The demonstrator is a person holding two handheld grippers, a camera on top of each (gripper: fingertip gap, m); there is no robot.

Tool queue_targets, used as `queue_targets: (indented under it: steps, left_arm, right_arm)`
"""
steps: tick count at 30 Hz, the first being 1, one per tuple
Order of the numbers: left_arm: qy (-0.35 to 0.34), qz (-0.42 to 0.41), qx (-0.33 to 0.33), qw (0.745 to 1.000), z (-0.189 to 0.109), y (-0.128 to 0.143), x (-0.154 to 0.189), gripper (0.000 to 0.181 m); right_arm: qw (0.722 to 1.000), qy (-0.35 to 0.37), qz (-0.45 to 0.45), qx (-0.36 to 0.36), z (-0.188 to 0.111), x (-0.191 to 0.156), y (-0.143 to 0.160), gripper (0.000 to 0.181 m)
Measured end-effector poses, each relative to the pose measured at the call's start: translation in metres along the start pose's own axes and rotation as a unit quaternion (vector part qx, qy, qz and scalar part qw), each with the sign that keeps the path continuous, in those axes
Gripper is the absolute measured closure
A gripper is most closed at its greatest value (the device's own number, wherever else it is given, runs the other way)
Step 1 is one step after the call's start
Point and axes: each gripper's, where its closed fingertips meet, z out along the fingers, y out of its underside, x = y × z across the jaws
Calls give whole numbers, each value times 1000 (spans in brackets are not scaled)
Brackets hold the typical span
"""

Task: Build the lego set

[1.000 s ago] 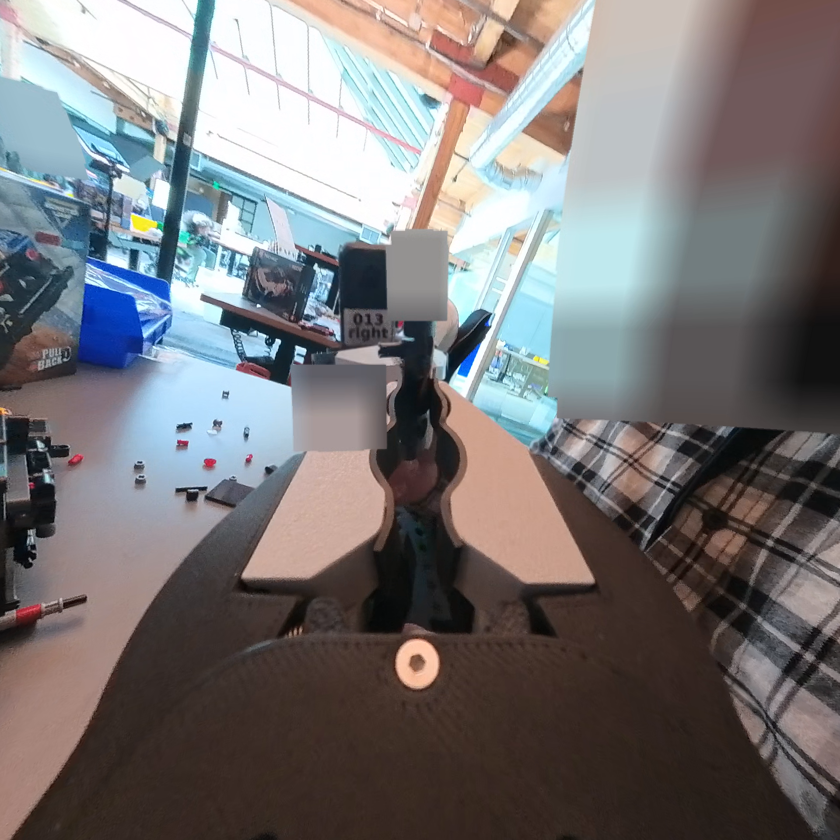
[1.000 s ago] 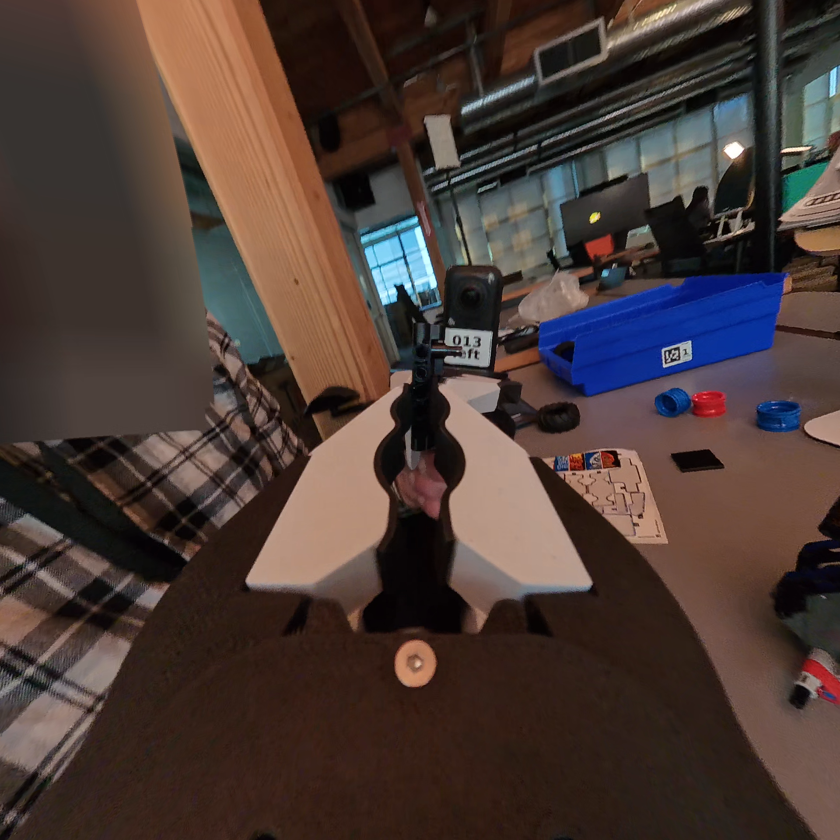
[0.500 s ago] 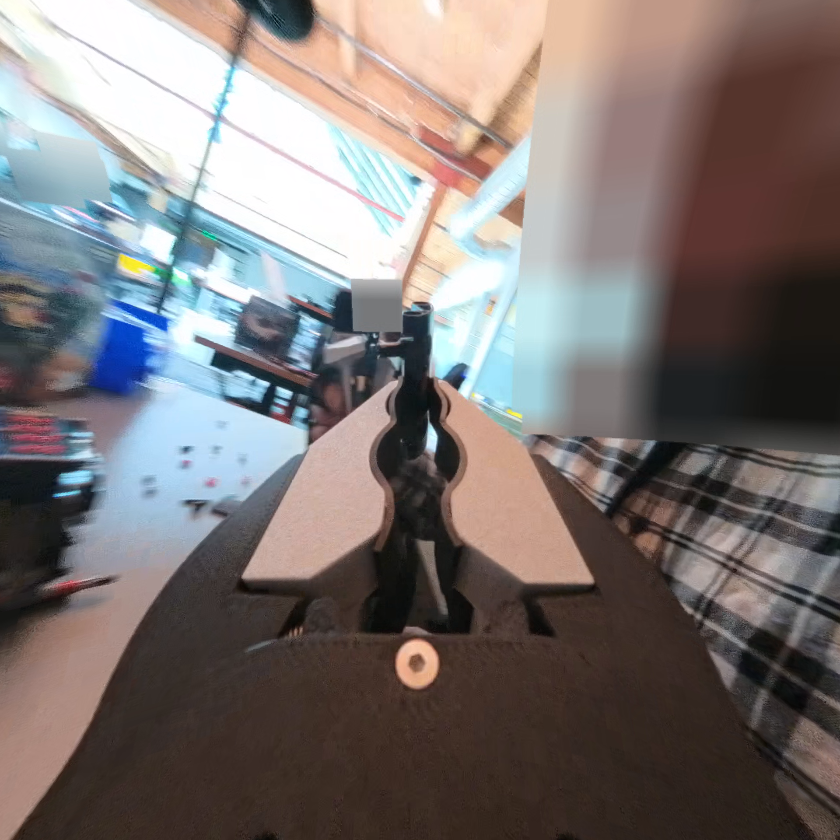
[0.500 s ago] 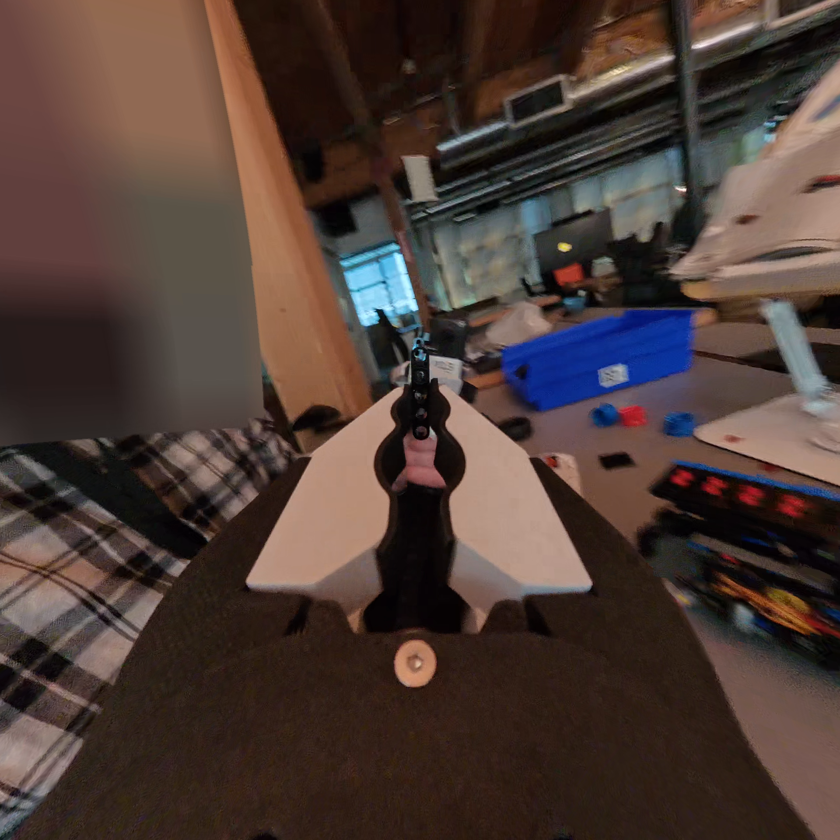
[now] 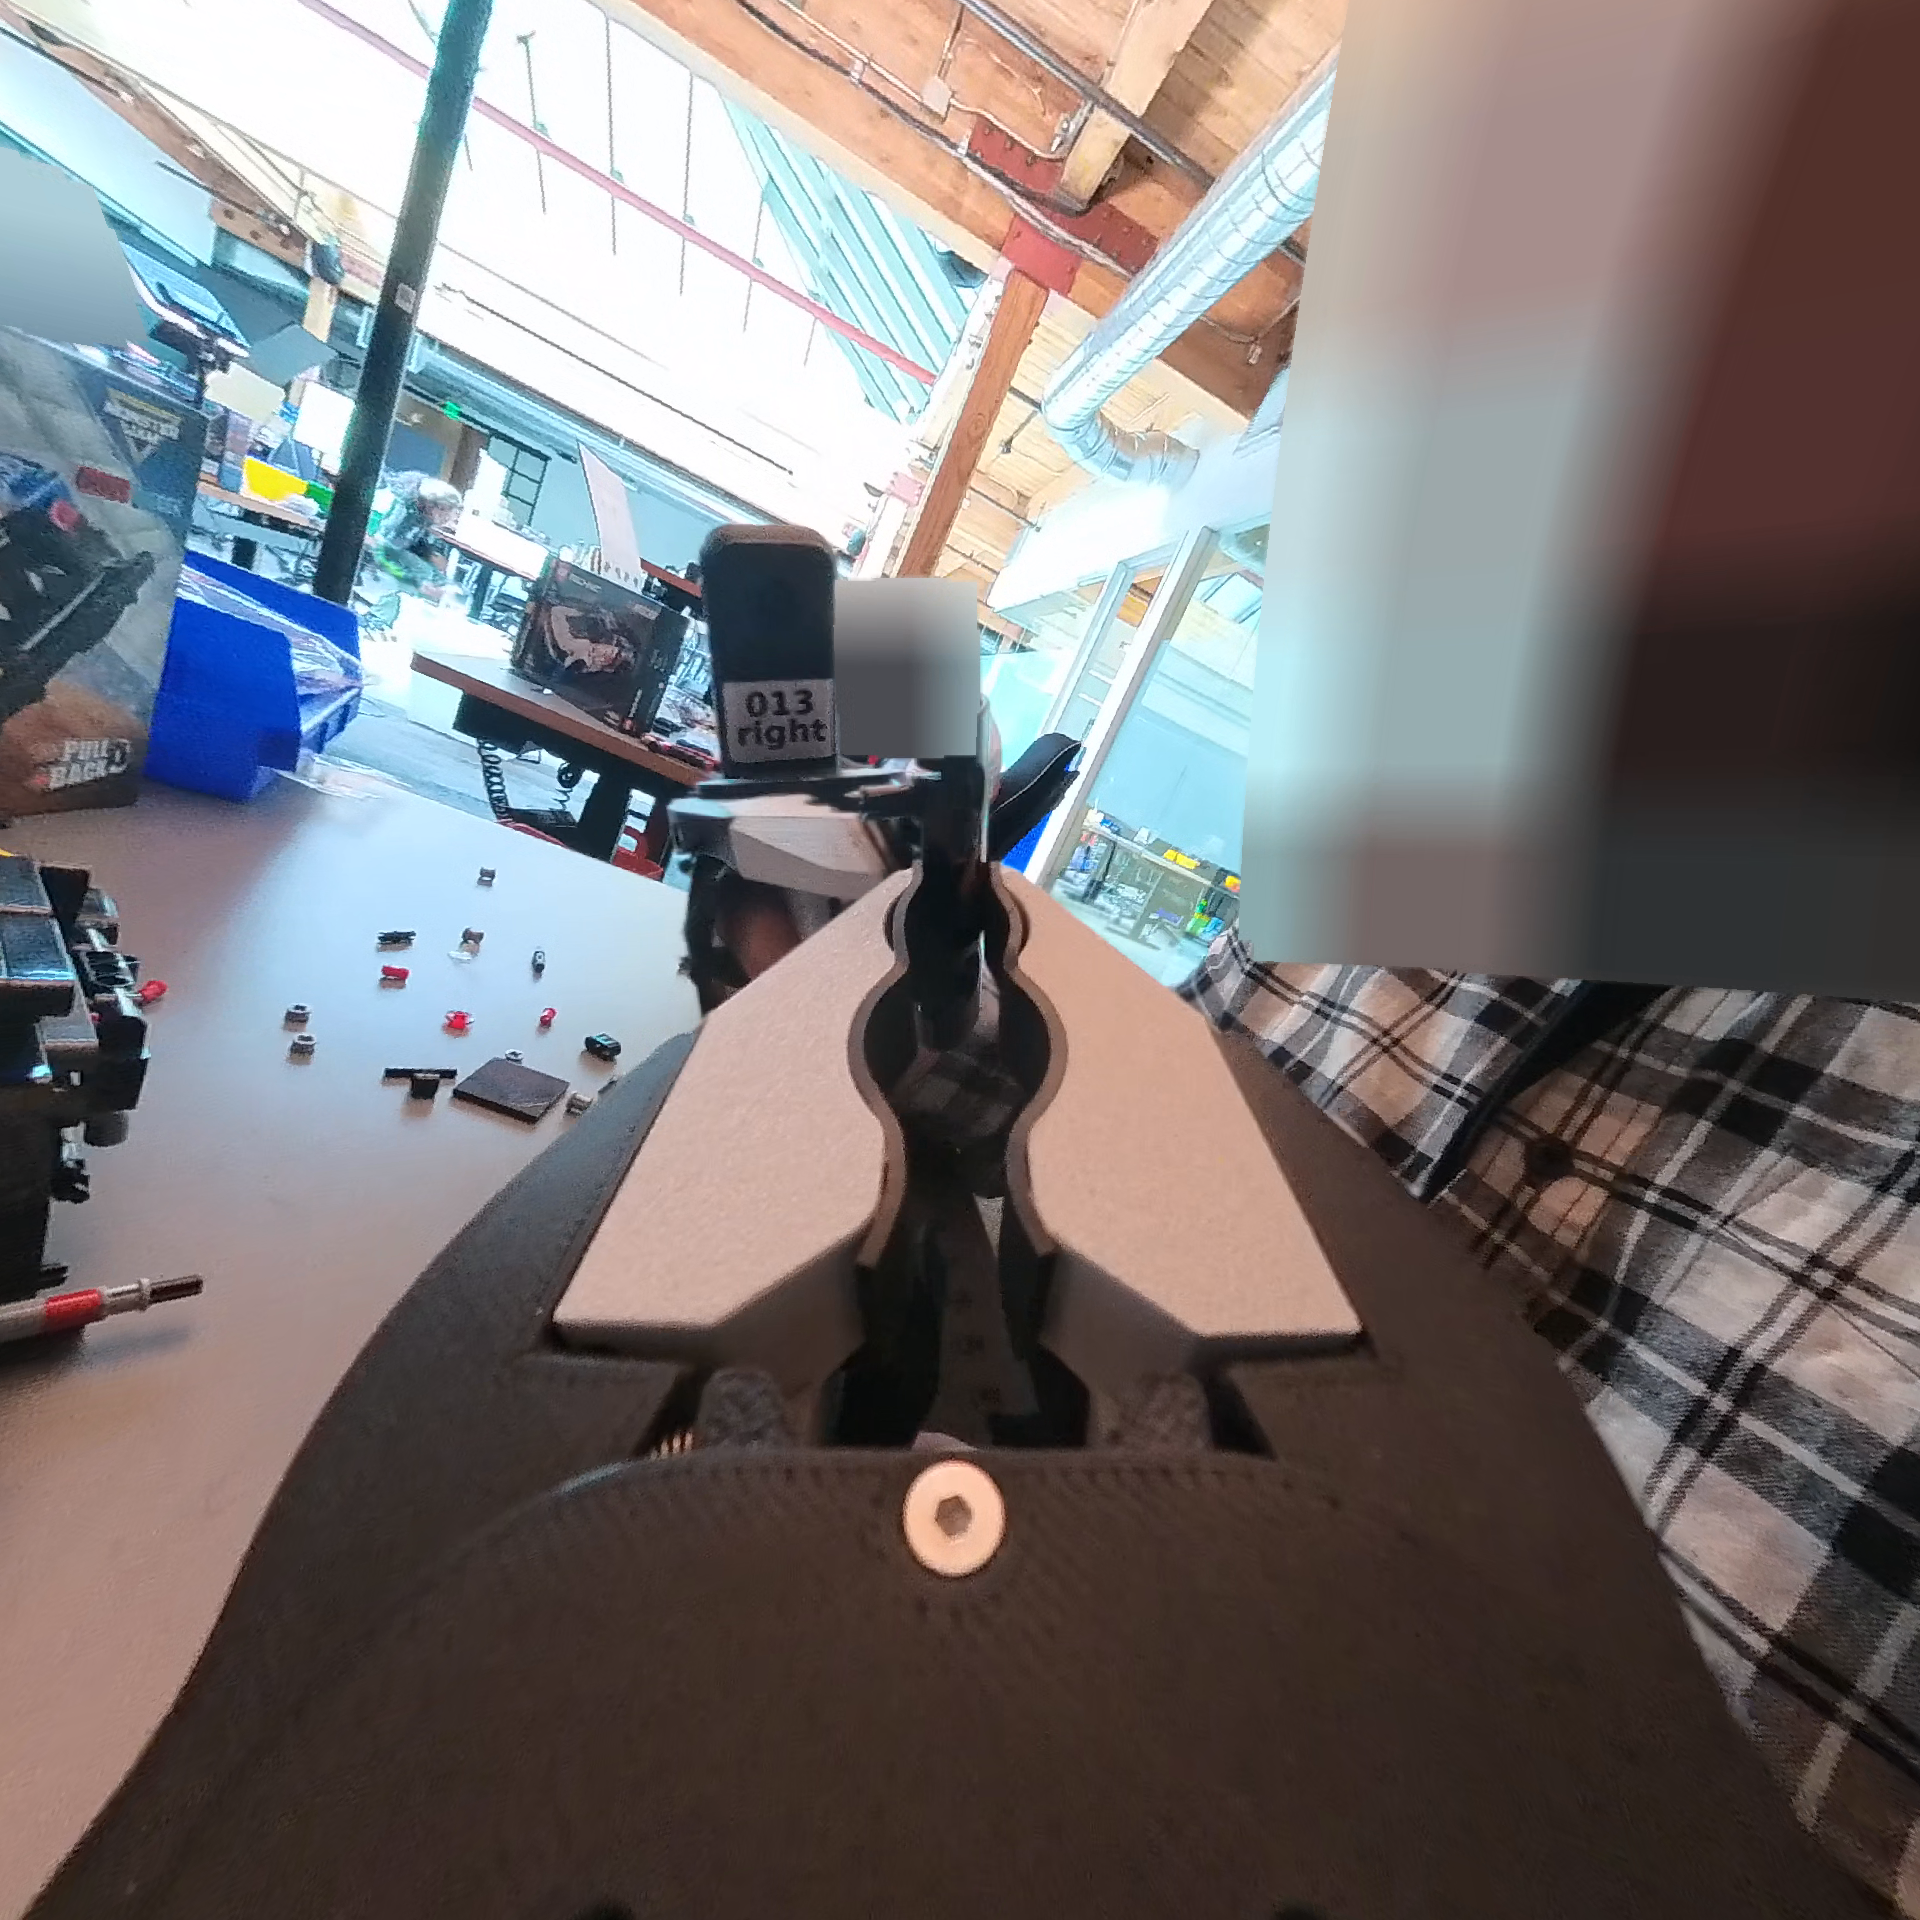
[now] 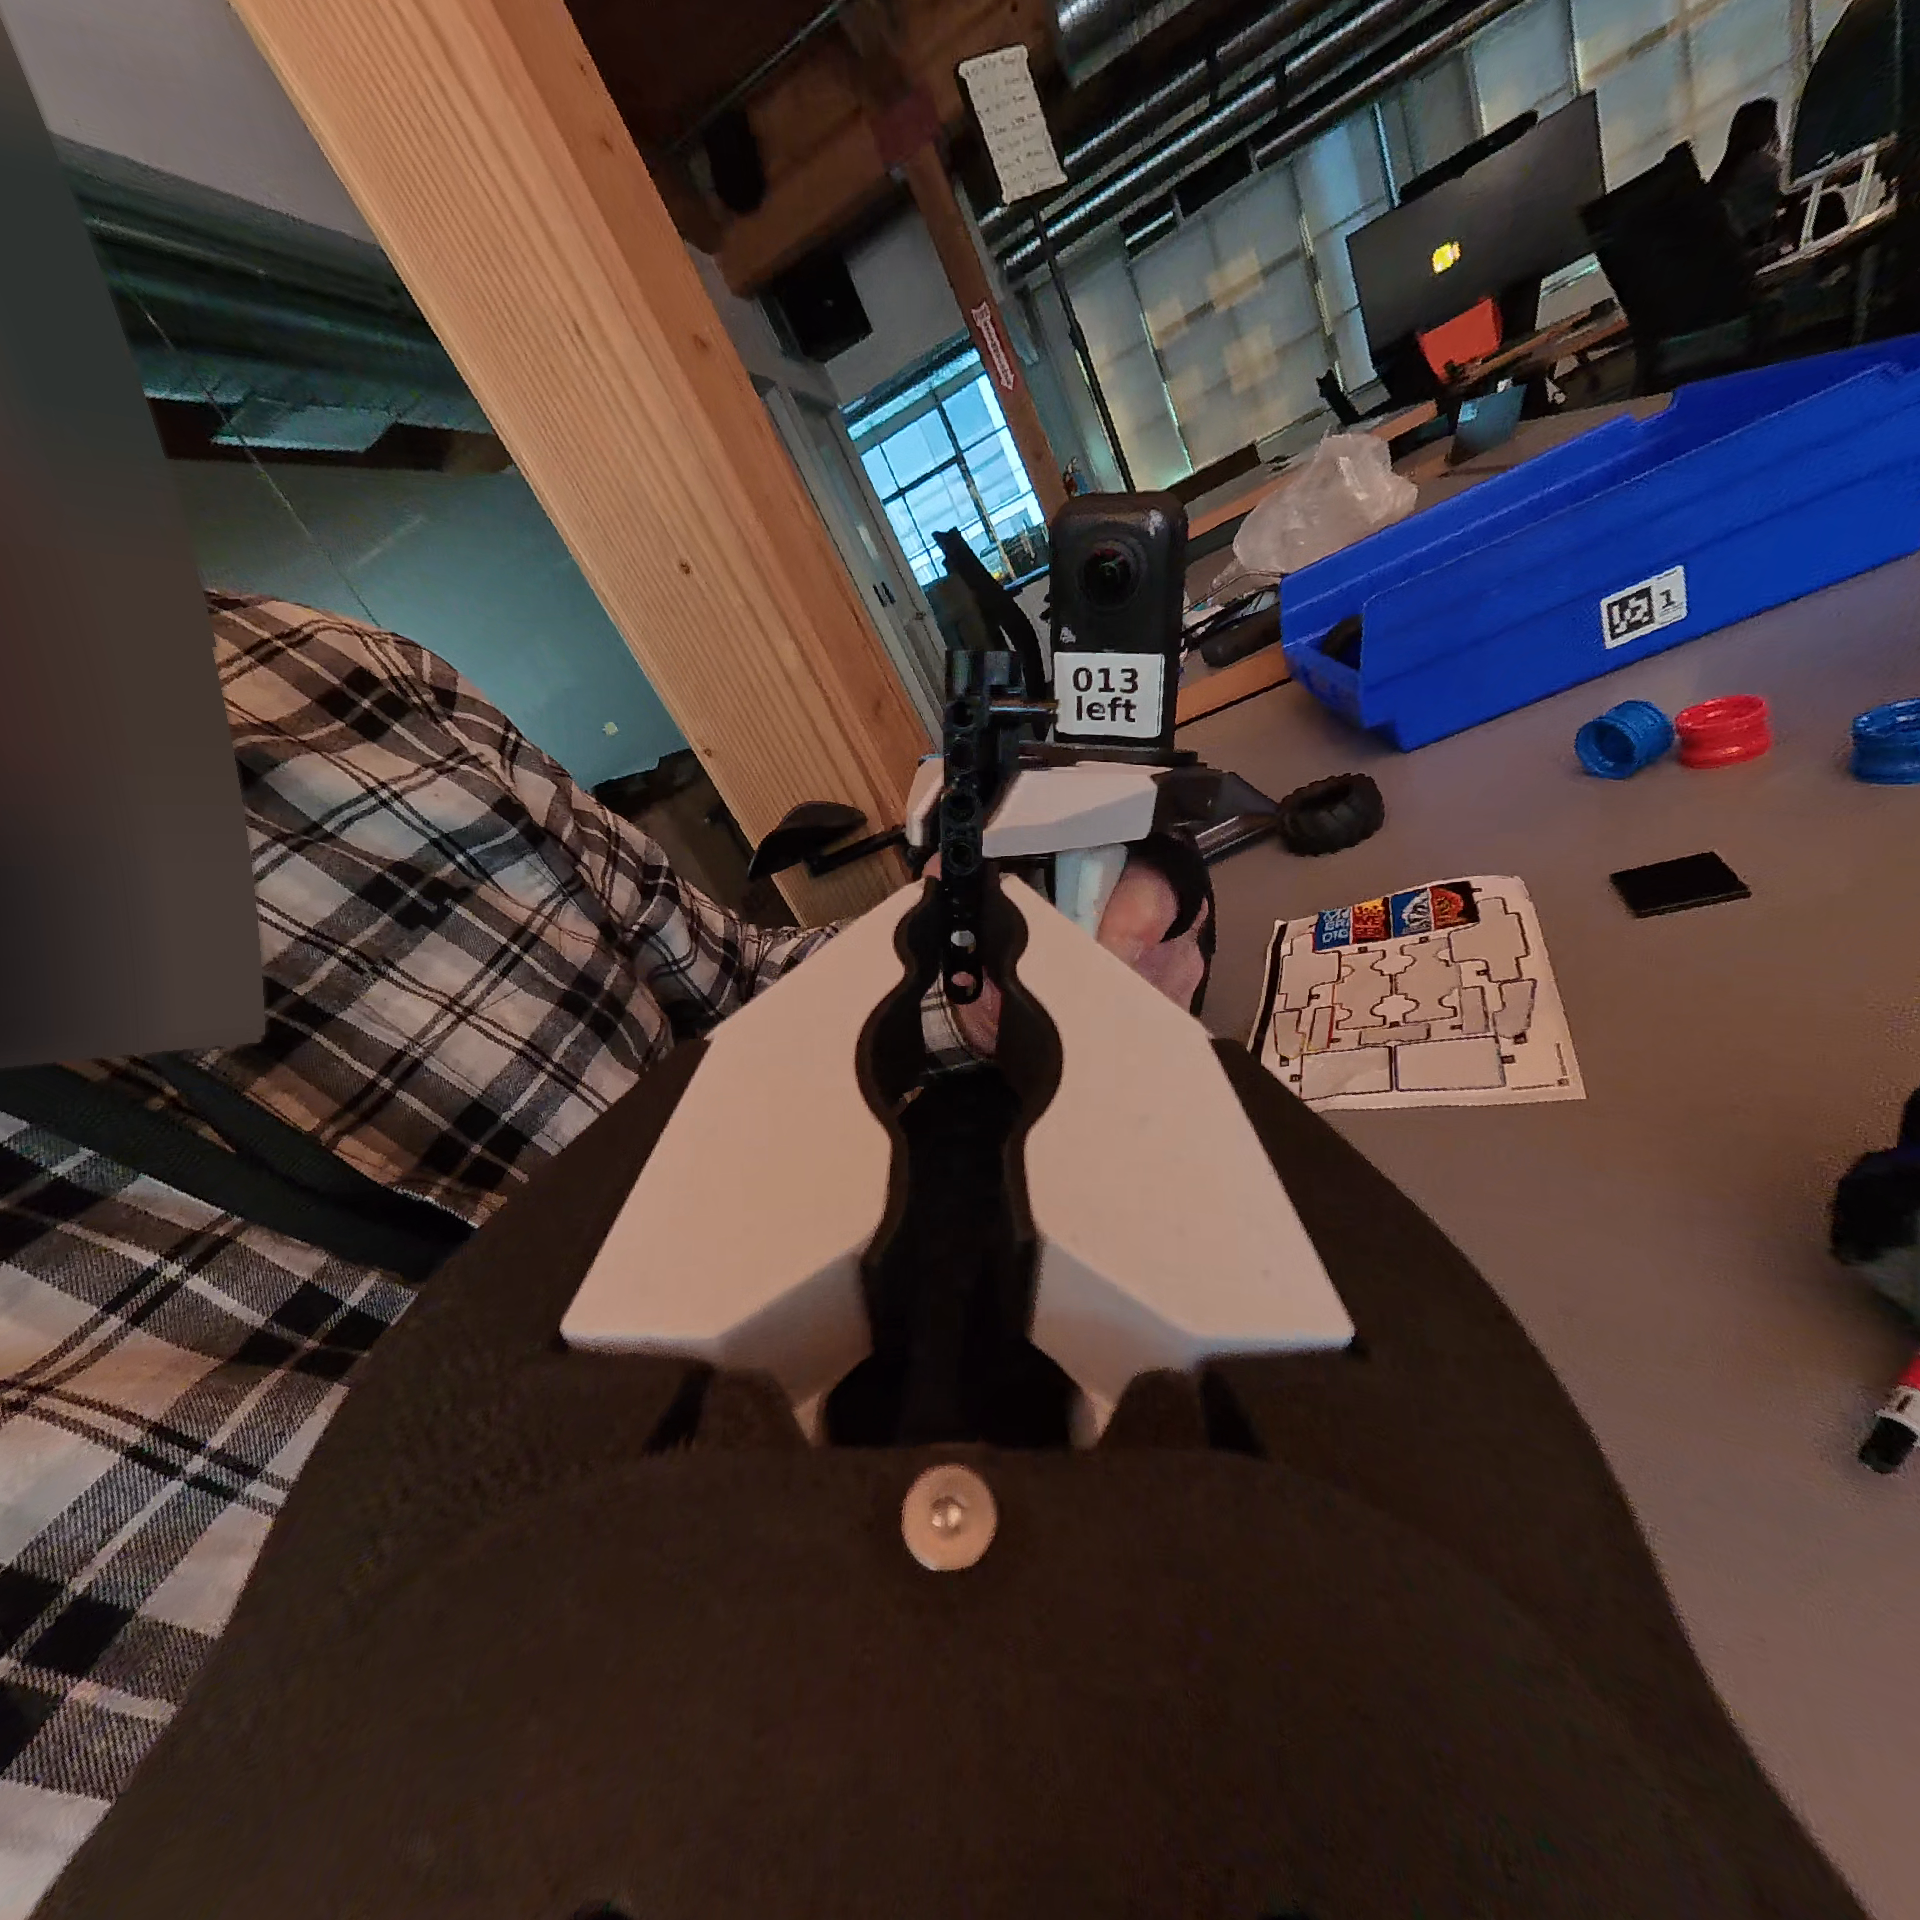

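Observation:
My left gripper (image 5: 951,883) is shut on a black lego piece (image 5: 951,821) that sticks up past its tips. My right gripper (image 6: 961,914) is shut on a black beam with holes (image 6: 961,790), with a short pin at its top end. The two grippers face each other tip to tip above the table's near edge, in front of a person's plaid shirt. The right gripper shows in the left wrist view (image 5: 800,842), and the left gripper shows in the right wrist view (image 6: 1039,810), touching the beam. I cannot tell whether both hold one assembly.
A partly built black lego vehicle (image 5: 52,1039) stands at the left, with loose small pieces (image 5: 457,1018), a black tile (image 5: 514,1089) and a red-banded axle (image 5: 94,1304). A sticker sheet (image 6: 1413,997), a blue bin (image 6: 1610,582), wheel rims (image 6: 1720,727) and a tyre (image 6: 1330,816) lie on the table. Only a small space, under 4 cm, lies between the two pairs of fingers.
Half a second ago both grippers swung sideways with their pieces and the views blurred. Now they are steady and face to face again, as one second ago. Both stayed shut.

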Motion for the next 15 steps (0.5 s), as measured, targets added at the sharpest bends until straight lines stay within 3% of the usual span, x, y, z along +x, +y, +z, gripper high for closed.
queue_targets:
  steps: [15]
  left_arm:
    - [-4, 19, -1, 1000, 1, 3, 0, 173]
  right_arm:
    - [1000, 10, 2, -12, 9, -4, -5, 176]
